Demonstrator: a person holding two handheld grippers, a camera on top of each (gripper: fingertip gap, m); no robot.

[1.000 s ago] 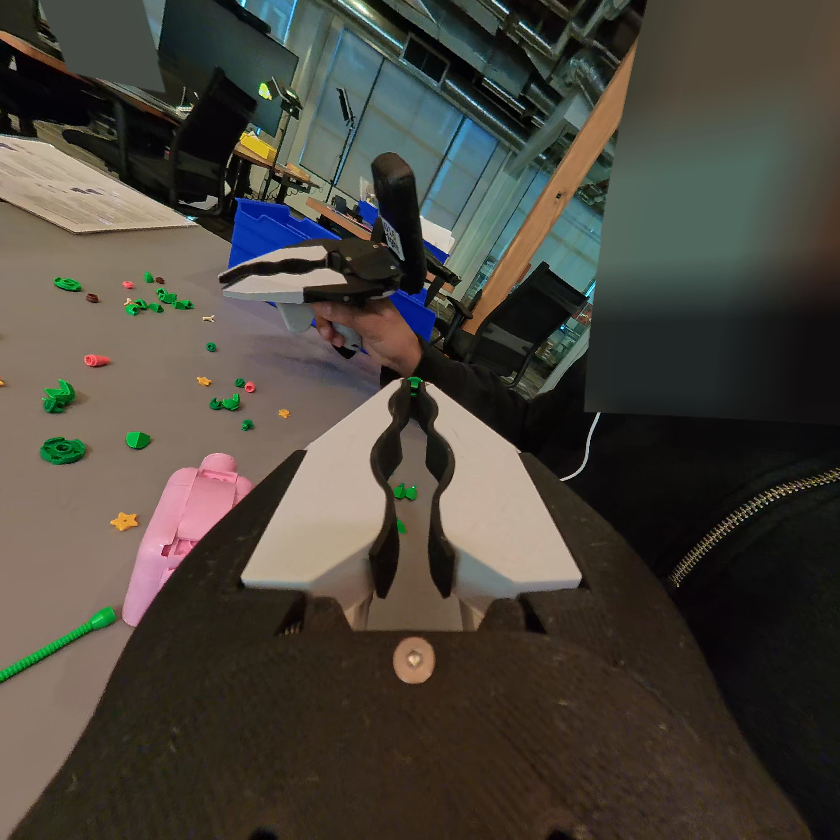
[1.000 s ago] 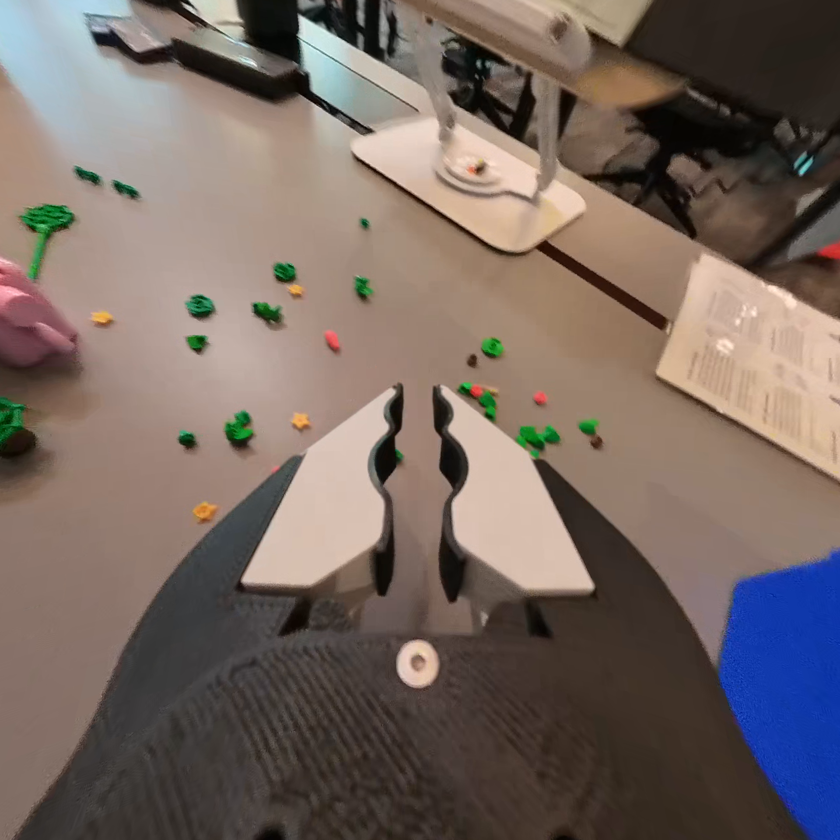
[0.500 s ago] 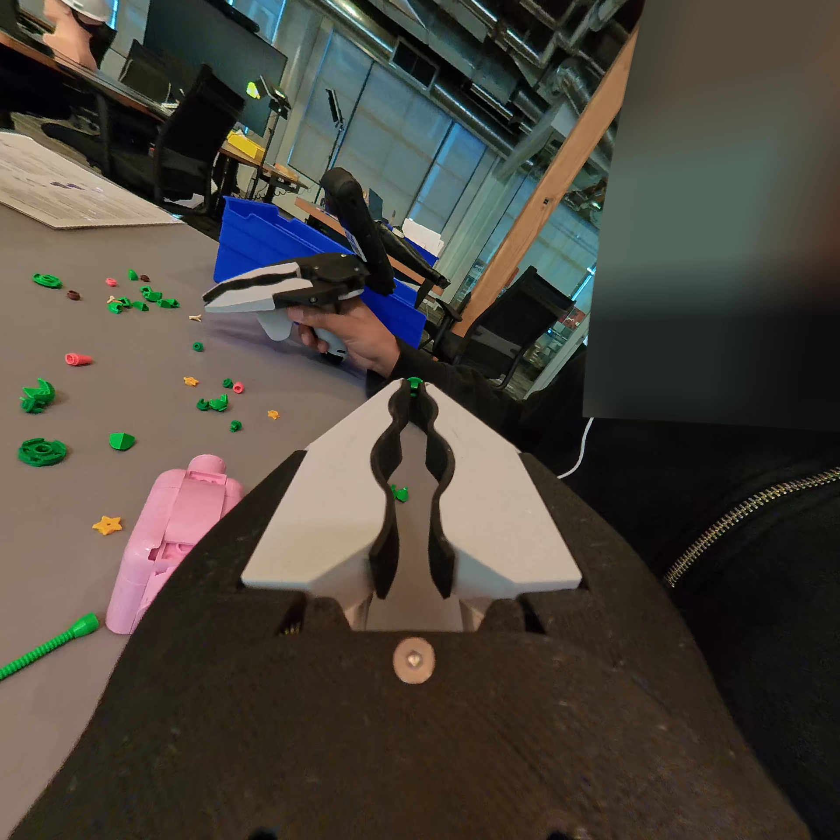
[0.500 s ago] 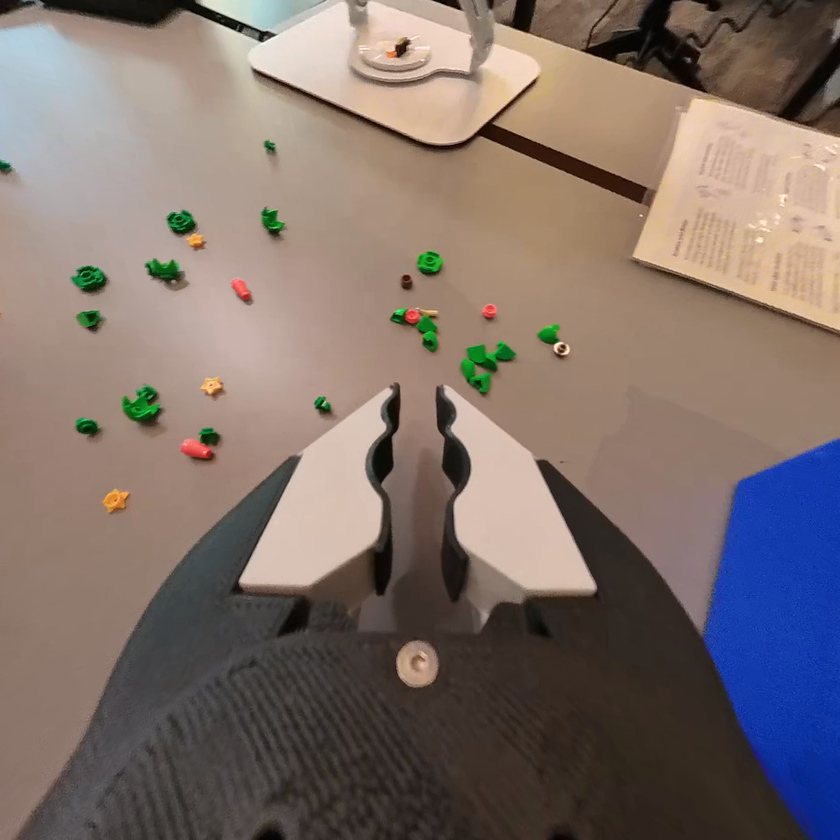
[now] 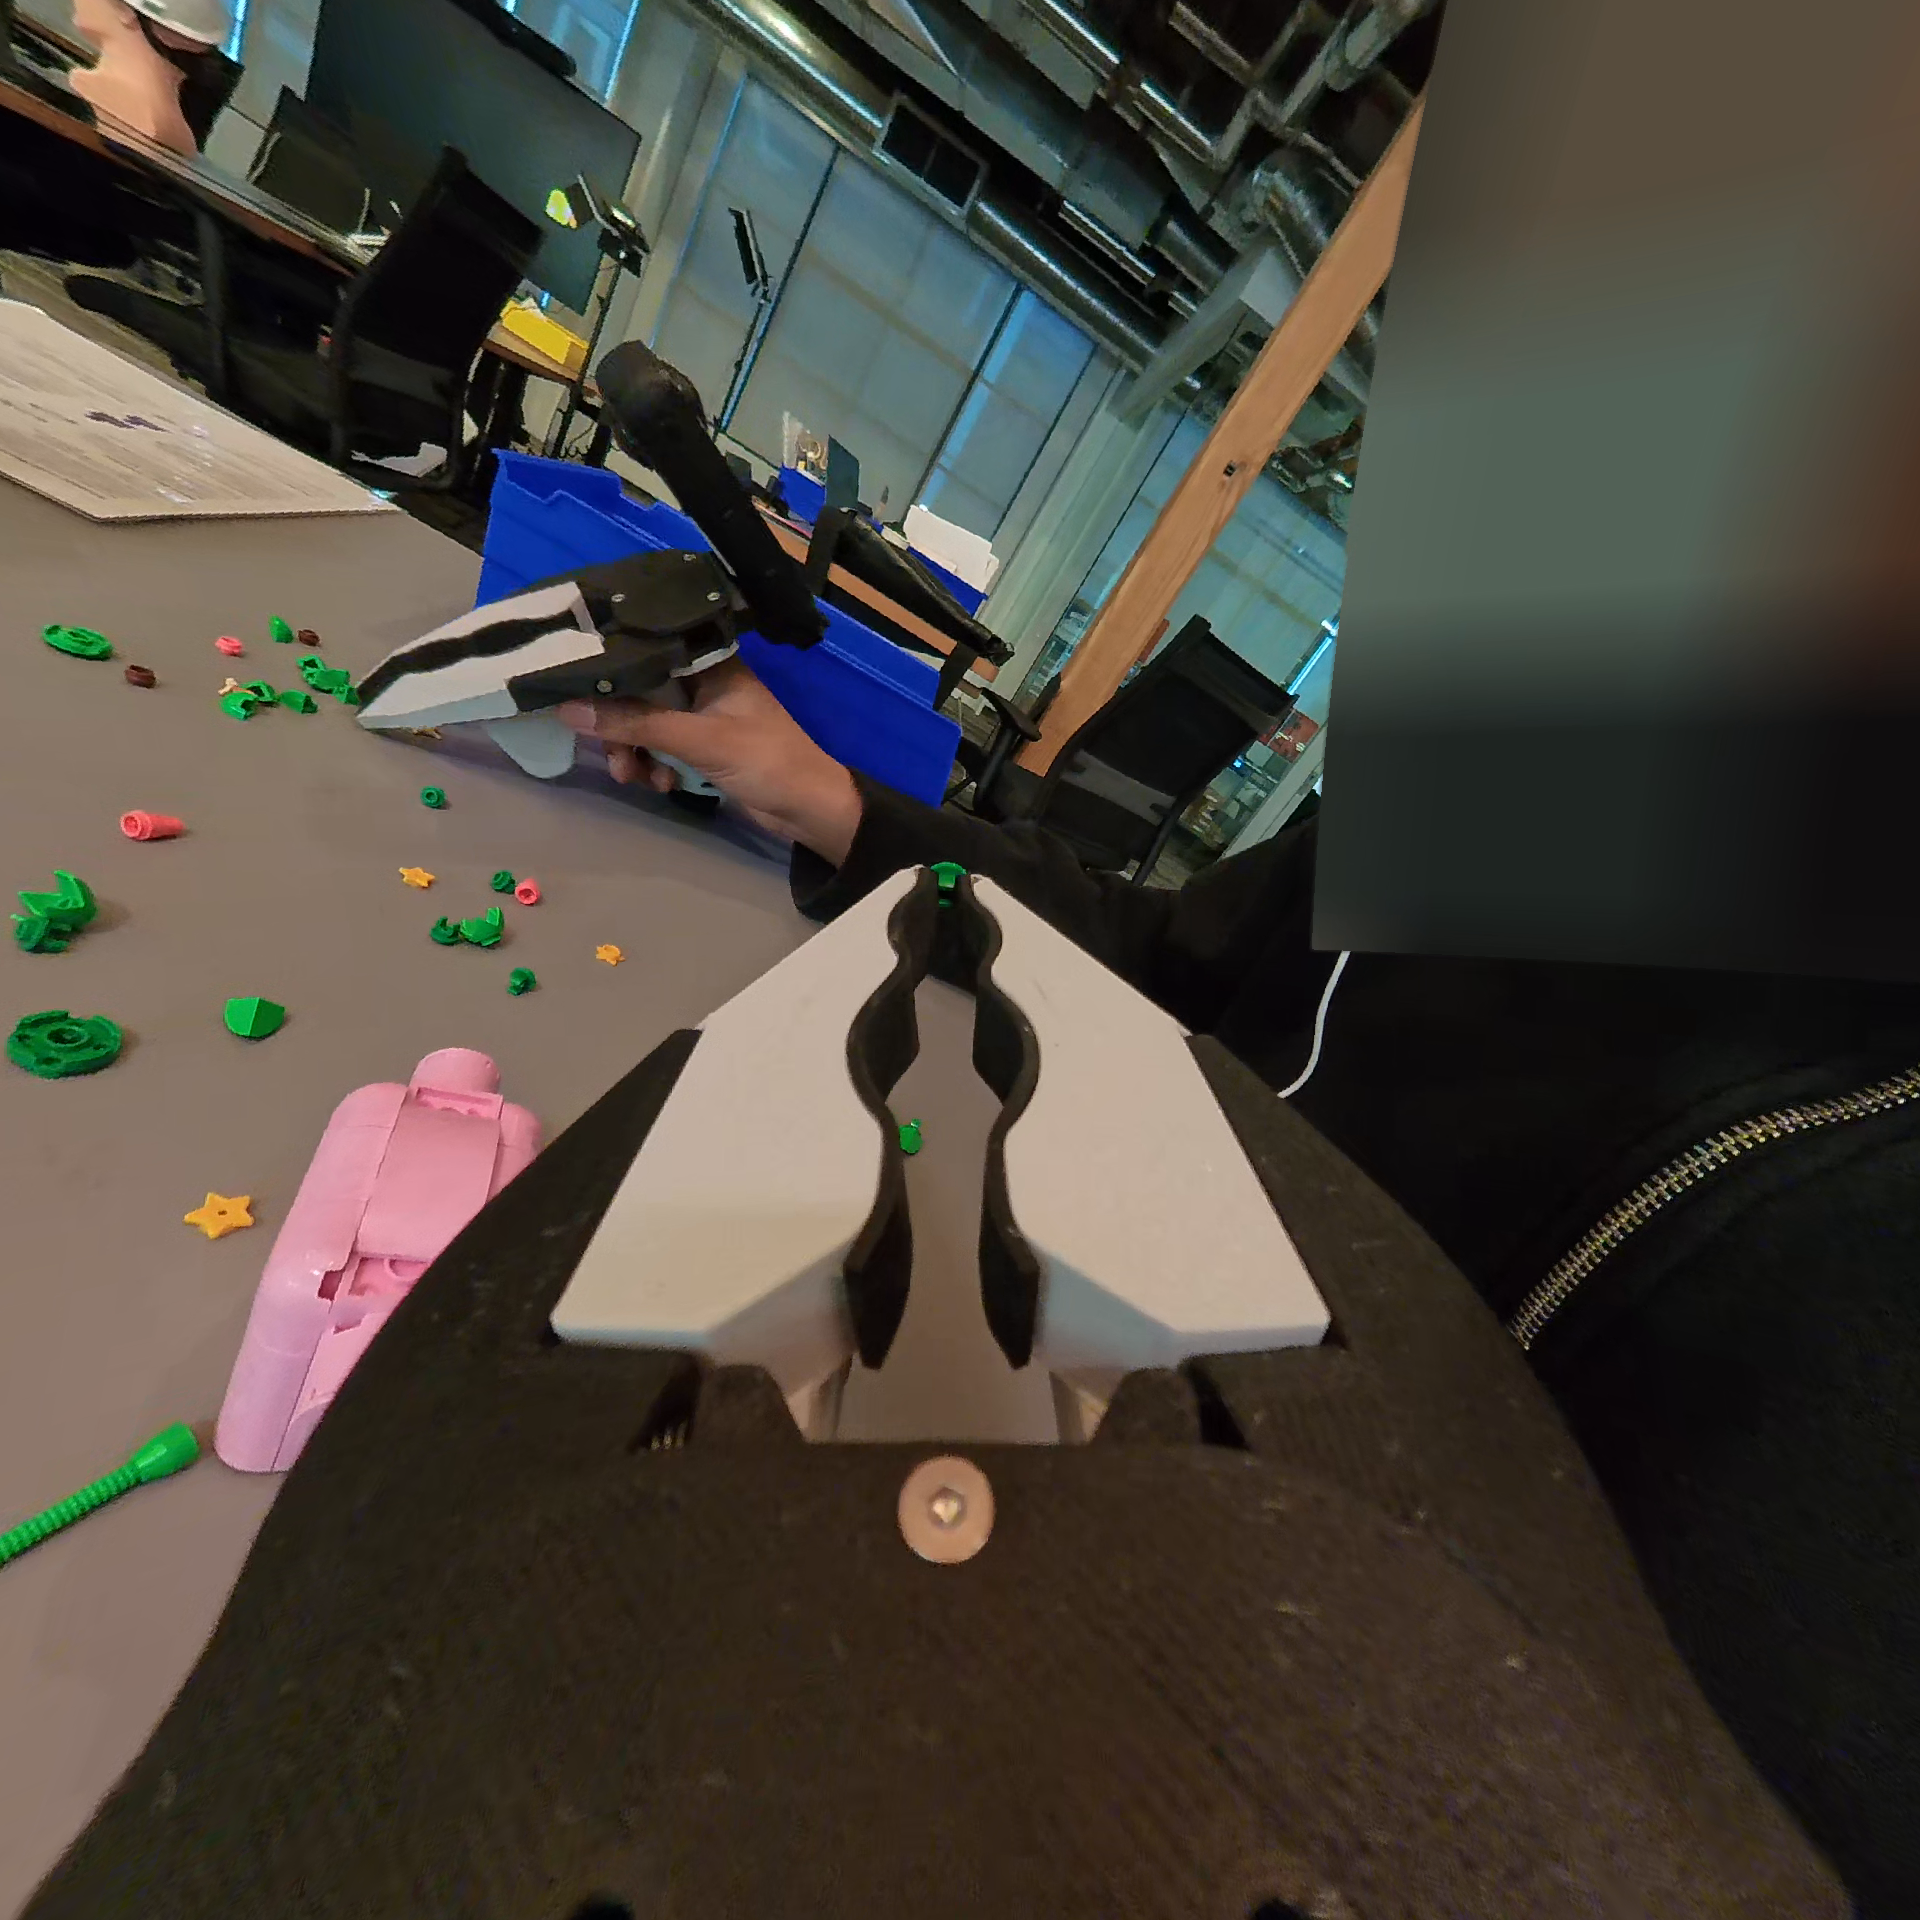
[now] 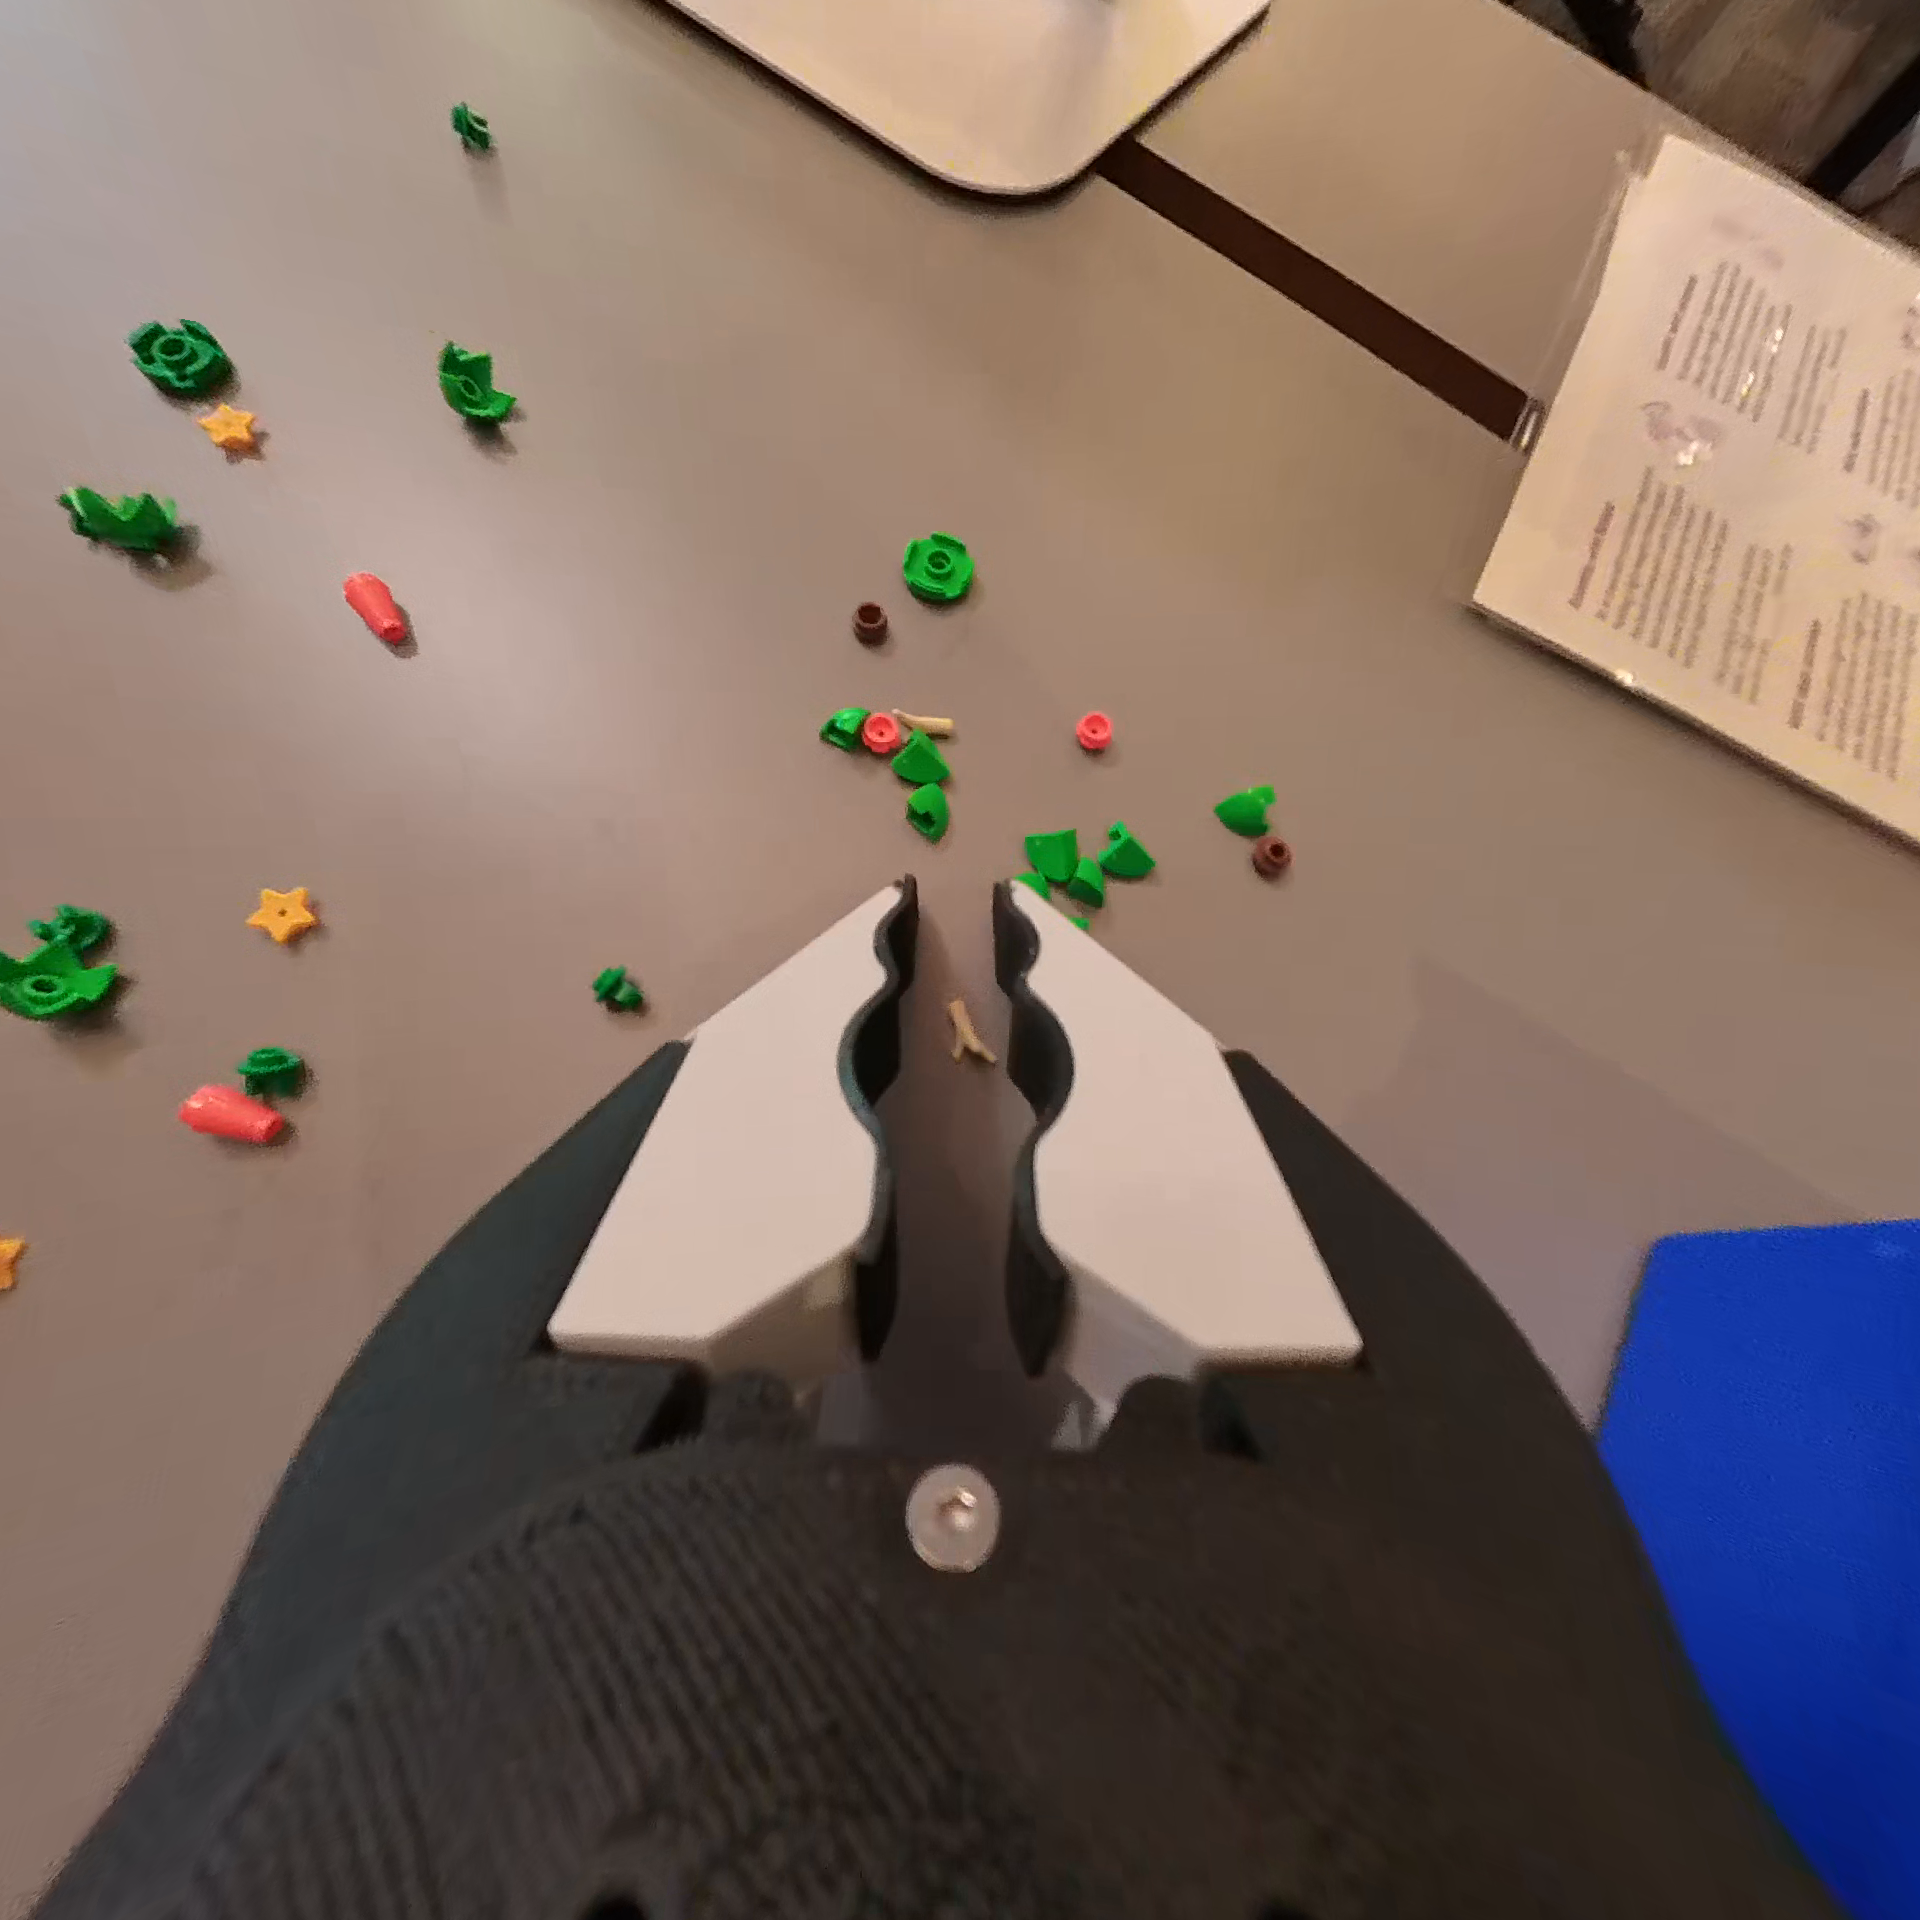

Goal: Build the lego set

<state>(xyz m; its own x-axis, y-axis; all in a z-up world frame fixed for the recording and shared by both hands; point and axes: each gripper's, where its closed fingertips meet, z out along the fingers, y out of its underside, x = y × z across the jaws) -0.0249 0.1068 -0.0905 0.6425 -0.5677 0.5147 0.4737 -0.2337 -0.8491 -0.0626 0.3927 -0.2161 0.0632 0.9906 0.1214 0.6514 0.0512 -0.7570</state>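
Note:
My left gripper (image 5: 943,883) is shut on a small green lego piece (image 5: 943,876) at its fingertips, held above the table near the person's dark jacket. My right gripper (image 6: 954,894) is open and empty, low over the grey table (image 6: 675,260). A small tan twig piece (image 6: 966,1032) lies on the table between its fingers. A cluster of green leaf pieces (image 6: 1081,857) lies just beyond its tips. The right gripper also shows in the left wrist view (image 5: 379,701), tips close to the table. A pink lego body (image 5: 364,1226) lies on its side at the left.
Loose green, coral, yellow star and brown pieces are scattered over the table (image 5: 260,790). A blue bin (image 6: 1787,1538) stands at the right, also seen in the left wrist view (image 5: 831,675). An instruction sheet (image 6: 1745,488) and a white stand base (image 6: 987,83) lie beyond. A green ridged stem (image 5: 94,1481) lies near the pink body. Some 30 centimetres of space lies between my two pairs of fingers.
My right gripper has moved forward and down toward the leaf cluster, and the tan twig now lies between its fingers. My left gripper still holds the green piece, little moved.

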